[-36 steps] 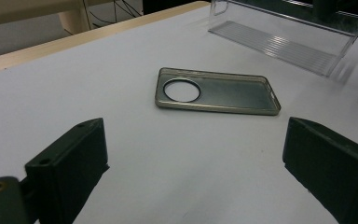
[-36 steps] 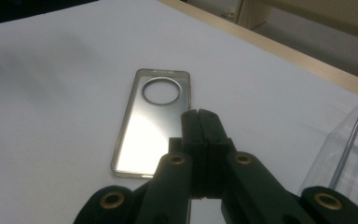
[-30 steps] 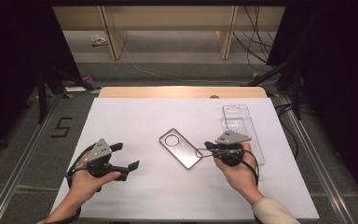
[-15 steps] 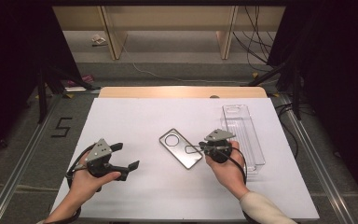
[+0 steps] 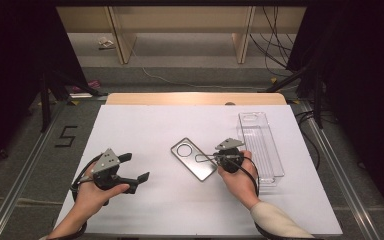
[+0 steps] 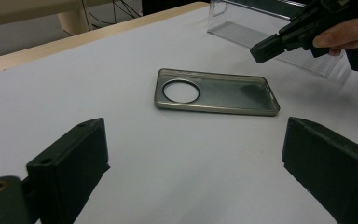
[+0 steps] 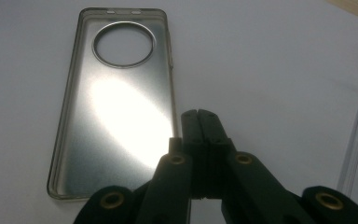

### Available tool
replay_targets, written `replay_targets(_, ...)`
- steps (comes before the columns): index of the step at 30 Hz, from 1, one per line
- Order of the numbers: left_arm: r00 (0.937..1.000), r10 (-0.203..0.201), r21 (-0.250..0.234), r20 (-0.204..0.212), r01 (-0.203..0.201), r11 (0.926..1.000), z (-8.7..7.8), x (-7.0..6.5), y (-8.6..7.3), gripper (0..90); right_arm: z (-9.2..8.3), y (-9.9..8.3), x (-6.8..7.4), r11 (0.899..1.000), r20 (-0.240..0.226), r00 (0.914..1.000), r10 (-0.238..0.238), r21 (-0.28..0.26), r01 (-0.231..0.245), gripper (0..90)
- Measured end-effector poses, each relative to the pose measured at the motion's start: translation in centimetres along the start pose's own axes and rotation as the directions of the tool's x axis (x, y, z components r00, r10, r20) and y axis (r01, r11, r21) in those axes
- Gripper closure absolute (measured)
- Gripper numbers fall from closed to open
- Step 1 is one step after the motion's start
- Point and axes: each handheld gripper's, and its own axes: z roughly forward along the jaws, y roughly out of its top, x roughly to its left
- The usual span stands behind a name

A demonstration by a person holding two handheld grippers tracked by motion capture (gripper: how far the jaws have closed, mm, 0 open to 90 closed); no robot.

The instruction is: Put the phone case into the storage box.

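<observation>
The right gripper view is revealing the right gripper (image 7: pixel 199 113), jaws pressed together, hovering beside the glossy, translucent phone case (image 7: pixel 116 102) with its round cutout. The left gripper (image 5: pixel 130 168) is gaping wide over the white table (image 5: pixel 145 130).

dim room, wooden shelving (image 5: pixel 180 30) behind

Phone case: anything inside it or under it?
Nothing inside the phone case: its hollow side faces up, bare, and the white table shows through the round camera cutout. Its tinted back blurs whatever is beneath it.
</observation>
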Motion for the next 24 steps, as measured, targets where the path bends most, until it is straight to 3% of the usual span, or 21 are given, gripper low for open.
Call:
replay_targets(4,1.0000,0.000,-0.001,-0.001,0.000,1.0000,-0.01,0.00,0.01,6.4,0.23,-0.12,-0.11,1.000,0.019,0.9998,0.010,0.019,-0.011,90.0)
replay_targets(24,1.0000,-0.002,-0.001,0.001,0.002,1.0000,0.00,0.03,0.00,6.4,0.92,-0.54,-0.06,0.998,0.023,0.9997,0.002,0.068,-0.003,90.0)
